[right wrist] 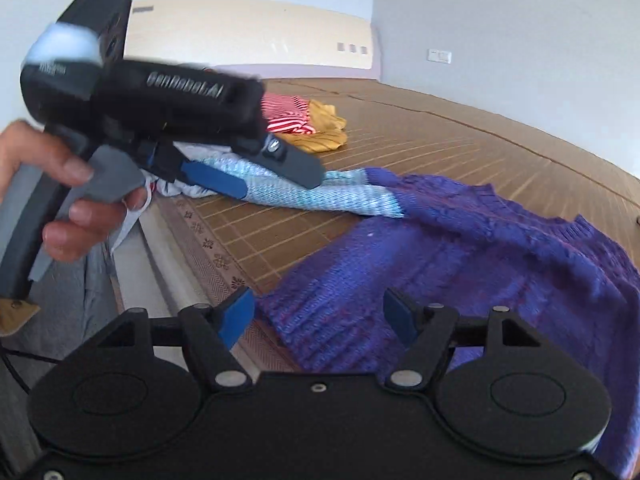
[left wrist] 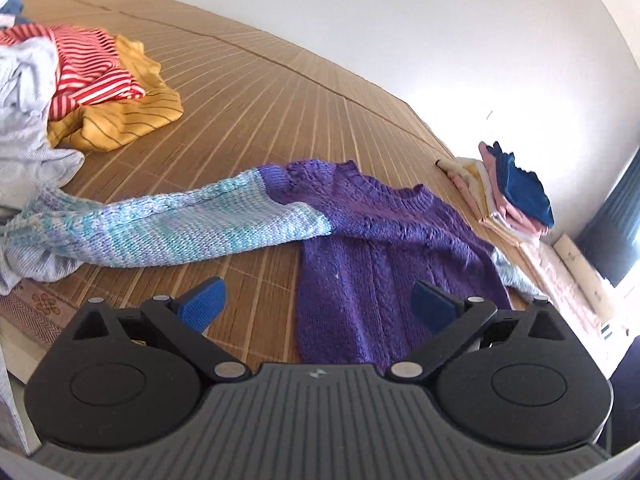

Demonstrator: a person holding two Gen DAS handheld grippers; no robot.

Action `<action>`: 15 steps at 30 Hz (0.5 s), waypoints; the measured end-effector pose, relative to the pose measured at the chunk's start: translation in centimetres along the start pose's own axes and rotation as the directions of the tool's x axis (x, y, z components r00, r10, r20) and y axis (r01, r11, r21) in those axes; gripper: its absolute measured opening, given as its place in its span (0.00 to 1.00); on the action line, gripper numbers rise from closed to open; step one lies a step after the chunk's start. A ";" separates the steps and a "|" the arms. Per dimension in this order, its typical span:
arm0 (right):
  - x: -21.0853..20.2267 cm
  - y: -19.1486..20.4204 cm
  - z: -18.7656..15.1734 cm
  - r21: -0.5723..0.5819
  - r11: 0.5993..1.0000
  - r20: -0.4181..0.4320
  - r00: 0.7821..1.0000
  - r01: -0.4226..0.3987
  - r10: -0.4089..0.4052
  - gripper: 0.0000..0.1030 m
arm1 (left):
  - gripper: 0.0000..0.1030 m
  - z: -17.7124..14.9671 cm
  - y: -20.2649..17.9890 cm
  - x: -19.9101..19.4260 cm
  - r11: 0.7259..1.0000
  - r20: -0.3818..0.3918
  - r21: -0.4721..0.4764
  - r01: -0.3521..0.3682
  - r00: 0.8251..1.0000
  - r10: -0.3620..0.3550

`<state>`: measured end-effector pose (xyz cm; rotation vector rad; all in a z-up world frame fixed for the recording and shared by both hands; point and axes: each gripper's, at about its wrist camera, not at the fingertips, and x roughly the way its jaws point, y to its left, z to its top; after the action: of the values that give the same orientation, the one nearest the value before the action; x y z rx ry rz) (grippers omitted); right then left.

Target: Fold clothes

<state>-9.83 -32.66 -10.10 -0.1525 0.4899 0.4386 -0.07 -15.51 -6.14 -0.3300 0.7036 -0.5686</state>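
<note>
A purple knit sweater with pale blue sleeves lies spread on a bamboo mat. One sleeve stretches left toward a heap of clothes. My left gripper is open just above the sweater's near hem, with nothing between its blue fingers. In the right wrist view the sweater fills the right side. My right gripper hovers open over its lower corner. The left gripper shows there too, blurred and held by a hand, above the sleeve.
A heap of loose clothes sits at the left: a red-striped top, a yellow garment and pale grey fabric. A folded stack rests at the mat's far right edge. The mat's patterned border marks the near edge.
</note>
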 end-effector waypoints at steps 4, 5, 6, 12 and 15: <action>3.6 0.8 0.2 0.006 1.000 -0.043 0.999 -0.010 0.011 0.70 | 0.98 0.2 0.6 -0.5 0.999 0.013 -0.025 0.026 1.000 -0.026; 4.1 0.6 0.1 0.027 1.000 -0.044 0.999 0.001 0.000 0.68 | 0.98 0.2 0.6 -0.6 0.999 0.013 -0.018 0.034 0.999 -0.033; 4.4 0.4 -0.1 0.046 0.999 -0.034 0.999 0.007 -0.005 0.60 | 0.98 0.1 0.5 -0.7 0.999 0.012 -0.012 0.039 0.999 -0.038; 1.6 -3.0 -0.2 0.254 0.966 0.021 0.999 -0.038 0.034 0.16 | 0.98 -0.1 0.2 -1.1 0.998 0.029 0.019 0.062 0.998 -0.063; -0.5 -3.0 0.1 0.287 0.950 0.043 0.993 -0.120 0.112 0.16 | 0.98 0.2 -0.4 -1.3 0.997 0.056 0.056 0.048 0.997 -0.051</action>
<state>-8.88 -35.50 -9.67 0.1657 0.5331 0.4782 -0.90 -14.98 -5.13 -0.3128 0.6254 -0.6223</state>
